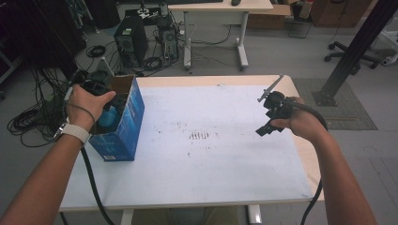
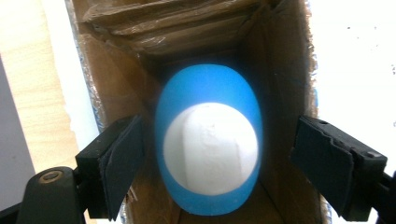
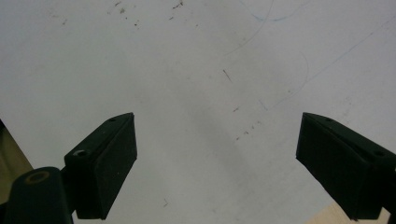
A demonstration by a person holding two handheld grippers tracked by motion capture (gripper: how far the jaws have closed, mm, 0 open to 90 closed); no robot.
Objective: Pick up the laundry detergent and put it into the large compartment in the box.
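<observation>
Blue box (image 1: 123, 123) at table's (image 1: 211, 178) left edge, left gripper (image 2: 215, 163) released astride blue-white object (image 2: 209, 140) inside, right gripper (image 3: 217, 163) released over bare table at right.

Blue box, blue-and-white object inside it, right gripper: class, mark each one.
Blue box (image 1: 126, 125): high view, its printed side wall.
Blue-and-white object (image 2: 210, 147): left gripper view, its white face.
Right gripper (image 3: 217, 163): right gripper view, midway between its fingertips.

The open blue cardboard box (image 1: 123, 123) stands at the worktop's (image 1: 211, 178) left edge, its brown walls closing in on both sides of the left gripper (image 2: 217, 170). A blue-and-white egg-shaped object (image 2: 208, 140) sits between the spread fingers (image 2: 119, 163), narrow gaps on each side. Right of the box, the white worktop lies bare beneath the right gripper (image 3: 217, 163).
</observation>
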